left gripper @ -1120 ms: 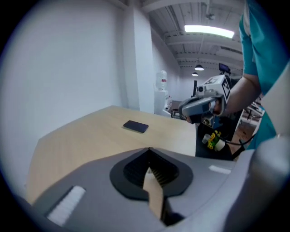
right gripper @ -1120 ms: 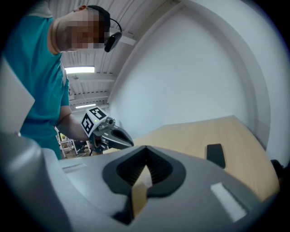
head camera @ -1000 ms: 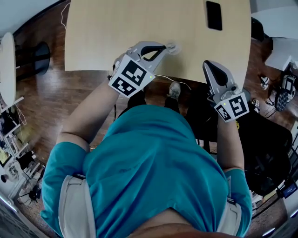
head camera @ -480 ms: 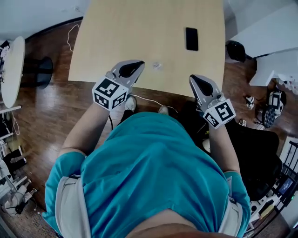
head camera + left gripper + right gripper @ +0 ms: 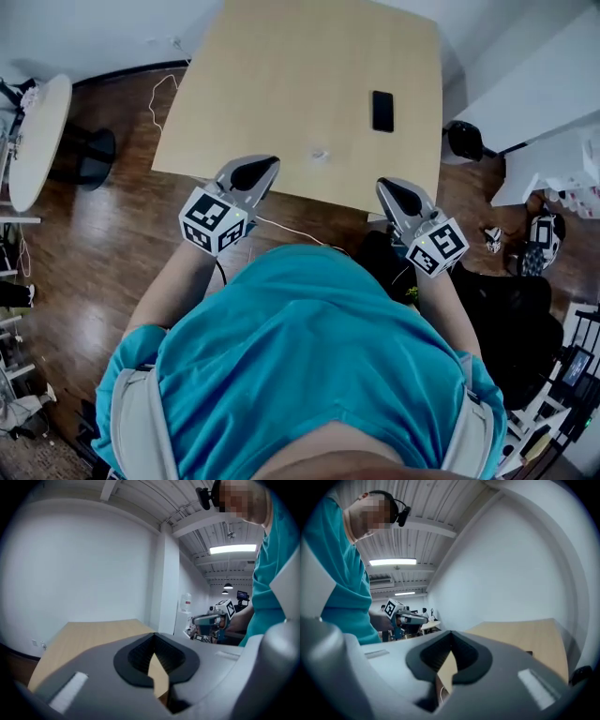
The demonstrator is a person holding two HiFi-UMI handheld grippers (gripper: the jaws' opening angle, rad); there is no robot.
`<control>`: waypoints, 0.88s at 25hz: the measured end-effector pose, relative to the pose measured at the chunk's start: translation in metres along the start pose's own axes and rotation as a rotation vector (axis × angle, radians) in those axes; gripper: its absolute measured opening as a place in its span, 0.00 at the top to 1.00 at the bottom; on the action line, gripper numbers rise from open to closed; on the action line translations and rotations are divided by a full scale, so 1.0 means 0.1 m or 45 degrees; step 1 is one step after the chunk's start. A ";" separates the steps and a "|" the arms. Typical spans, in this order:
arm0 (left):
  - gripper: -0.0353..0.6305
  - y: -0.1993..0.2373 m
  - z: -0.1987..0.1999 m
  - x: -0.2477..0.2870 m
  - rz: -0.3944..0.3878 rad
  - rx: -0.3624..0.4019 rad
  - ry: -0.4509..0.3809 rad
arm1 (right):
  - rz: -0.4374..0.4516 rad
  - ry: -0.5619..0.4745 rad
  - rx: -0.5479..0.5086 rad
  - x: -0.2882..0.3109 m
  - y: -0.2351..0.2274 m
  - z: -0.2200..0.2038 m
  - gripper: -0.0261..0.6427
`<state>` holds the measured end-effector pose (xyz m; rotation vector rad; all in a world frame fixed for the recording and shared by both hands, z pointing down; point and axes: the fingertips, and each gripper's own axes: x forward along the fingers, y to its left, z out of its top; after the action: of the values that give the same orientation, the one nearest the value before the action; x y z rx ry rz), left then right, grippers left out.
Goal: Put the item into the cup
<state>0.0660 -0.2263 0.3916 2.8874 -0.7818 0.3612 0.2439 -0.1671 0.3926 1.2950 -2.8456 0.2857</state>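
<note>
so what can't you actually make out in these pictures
- Head view: the small pale thing on the table is too small to tell cup from item.
- Head view: the dark flat slab is too small to identify.
- Both gripper views: the left tongs and right tongs block the near tabletop, so that thing is hidden.

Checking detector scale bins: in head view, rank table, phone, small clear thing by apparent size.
1. table
2. phone
3. small clear thing
All sit at a similar distance, so the order is safe.
</note>
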 end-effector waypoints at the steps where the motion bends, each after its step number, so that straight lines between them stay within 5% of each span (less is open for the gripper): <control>1: 0.94 0.02 0.00 -0.11 -0.001 0.008 -0.006 | -0.013 0.000 0.001 0.01 0.08 0.01 0.96; 13: 0.94 0.02 -0.17 -1.69 -0.162 0.055 -0.033 | -0.253 -0.019 0.003 0.21 1.23 0.18 0.96; 22: 0.94 -0.45 -0.11 -2.00 -0.238 0.067 -0.084 | -0.282 -0.058 -0.024 -0.20 1.85 0.33 0.96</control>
<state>-0.0806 -0.0895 0.3473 3.0031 -0.5122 0.2702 0.1212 -0.0392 0.3287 1.6142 -2.6984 0.2279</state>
